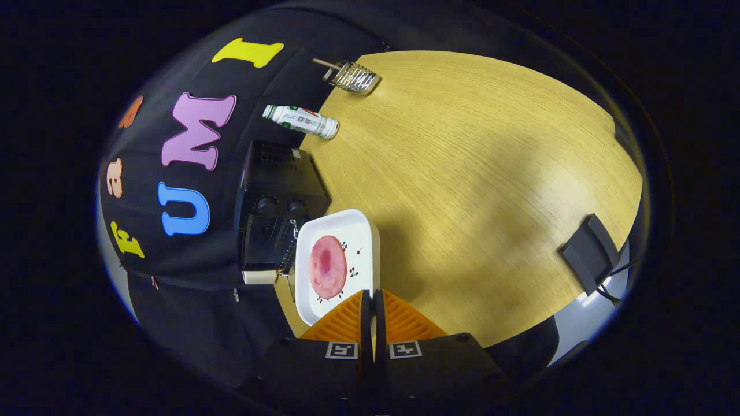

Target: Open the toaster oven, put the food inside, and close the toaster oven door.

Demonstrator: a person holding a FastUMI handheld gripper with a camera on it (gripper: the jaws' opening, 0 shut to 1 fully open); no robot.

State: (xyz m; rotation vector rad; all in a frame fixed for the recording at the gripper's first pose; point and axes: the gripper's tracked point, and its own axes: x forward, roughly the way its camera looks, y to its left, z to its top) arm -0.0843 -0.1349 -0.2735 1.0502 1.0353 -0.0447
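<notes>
My gripper (pixel 373 306) is shut, its orange fingers (pixel 344 321) pinching the near rim of a white square plate (pixel 364 231). A round pink piece of food (pixel 327 267) lies on the plate. The plate is held up just ahead of the fingers, right beside the front of the black toaster oven (pixel 277 179). The oven has two knobs (pixel 281 206) and a pale handle (pixel 259 277). The plate covers part of the oven's front, and I cannot tell how its door stands.
The oven stands at the edge of a wooden table (pixel 474 173) against the black cloth wall. Beyond it are a white bottle (pixel 300 121) and a wire holder (pixel 352 77) with a wooden stick. A black device (pixel 588 253) with a cable sits at the table's far side.
</notes>
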